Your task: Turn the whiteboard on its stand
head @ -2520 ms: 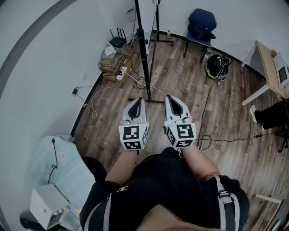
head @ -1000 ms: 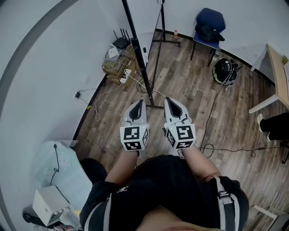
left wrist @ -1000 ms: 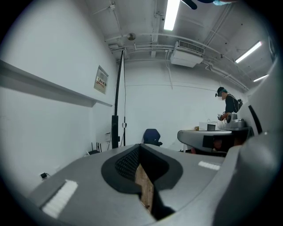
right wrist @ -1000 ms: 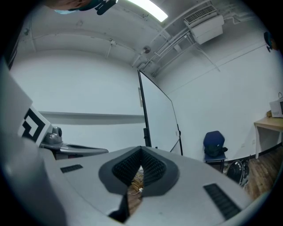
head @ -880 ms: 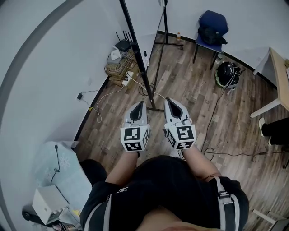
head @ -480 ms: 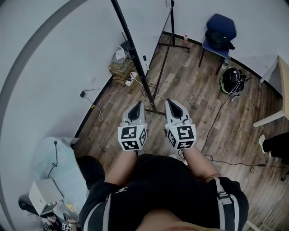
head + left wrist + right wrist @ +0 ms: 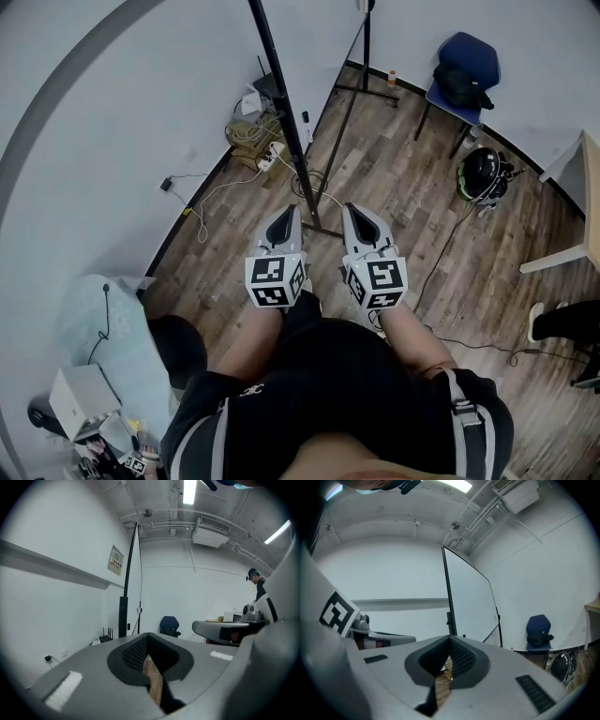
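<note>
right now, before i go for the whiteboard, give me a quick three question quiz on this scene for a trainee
1. True or false: the left gripper is clamped on the black upright post of the whiteboard stand.
2. In the head view, on which side of that post does the blue padded chair stand? A) left B) right C) hidden behind it
3. Fill in: the right gripper has its jaws ____.

Key
1. False: its jaws are shut on nothing, and it sits short of the post.
2. B
3. Shut, with nothing between them.
</note>
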`<state>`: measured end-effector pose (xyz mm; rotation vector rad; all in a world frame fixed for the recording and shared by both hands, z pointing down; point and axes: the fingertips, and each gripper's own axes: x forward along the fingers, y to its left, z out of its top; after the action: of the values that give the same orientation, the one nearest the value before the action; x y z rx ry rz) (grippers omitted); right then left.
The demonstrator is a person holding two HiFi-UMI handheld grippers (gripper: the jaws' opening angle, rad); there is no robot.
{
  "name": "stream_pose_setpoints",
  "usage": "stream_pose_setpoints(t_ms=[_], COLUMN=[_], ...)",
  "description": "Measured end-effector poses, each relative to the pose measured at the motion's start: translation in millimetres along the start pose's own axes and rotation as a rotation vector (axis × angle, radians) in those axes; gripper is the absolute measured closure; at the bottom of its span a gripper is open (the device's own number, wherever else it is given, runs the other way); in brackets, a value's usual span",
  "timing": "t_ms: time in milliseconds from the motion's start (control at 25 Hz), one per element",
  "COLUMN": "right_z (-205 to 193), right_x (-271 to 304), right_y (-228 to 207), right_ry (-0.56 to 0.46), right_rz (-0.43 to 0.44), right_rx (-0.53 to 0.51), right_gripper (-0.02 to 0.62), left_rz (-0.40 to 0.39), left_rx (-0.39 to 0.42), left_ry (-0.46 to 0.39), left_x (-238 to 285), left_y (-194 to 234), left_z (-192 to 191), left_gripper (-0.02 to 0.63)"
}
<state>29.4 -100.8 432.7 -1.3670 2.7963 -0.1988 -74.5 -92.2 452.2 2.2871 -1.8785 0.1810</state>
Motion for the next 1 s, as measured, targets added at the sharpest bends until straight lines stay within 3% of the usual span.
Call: stream_pose_setpoints(t_ms=[480, 640, 800, 1000], right_z=[19, 14, 9, 6], right_x=[84, 116, 146, 176], right_y=[-16, -15, -19, -20], right_ry=[-0.001, 0.023, 0.054, 0.078], right_rz=[-0.07, -0.087, -0.113, -0.141], right_rx=[-0.052, -0.06, -0.059, -0.072], right_gripper=[0.592, 0.592, 0.592, 0.592], left_rz=[-0.067, -0.071, -0.075, -0.137], left_rx=[-0.022, -0.028, 0.023, -0.013], left_ry=[-0.032, -0.021, -0.013, 0.015], left_x=[80, 102, 123, 144], left_y=[57, 84, 104, 116], left_z=[28, 28, 26, 17], left_gripper=[0.598, 0.598, 0.598, 0.598])
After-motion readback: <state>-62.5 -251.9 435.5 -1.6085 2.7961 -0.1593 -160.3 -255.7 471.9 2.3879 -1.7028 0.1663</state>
